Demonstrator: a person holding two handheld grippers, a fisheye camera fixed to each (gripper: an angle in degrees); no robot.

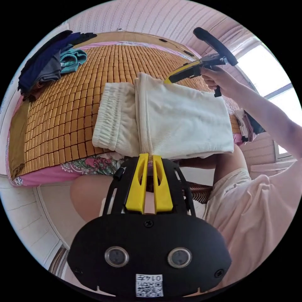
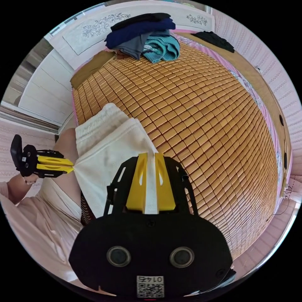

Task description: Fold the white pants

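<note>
In the left gripper view, the left gripper (image 1: pixel 150 159) is pinching the white pants (image 1: pixel 182 121), already doubled over the bamboo mat (image 1: pixel 63 110) edge. In the right gripper view, the right gripper (image 2: pixel 151 159) is clamping another corner; one fold seems left

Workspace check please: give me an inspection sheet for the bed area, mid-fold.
Surface: bamboo mat on the bed.
Job's things: white pants partly folded, waistband on the mat, at the near edge.
Clutter: pile of dark and teal clothes at the far end.
Grippers: left hand-held gripper and right hand-held gripper each shut on a pants corner.
Cables: thin cable beside the bed.
Surroundings: window, pink walls.
</note>
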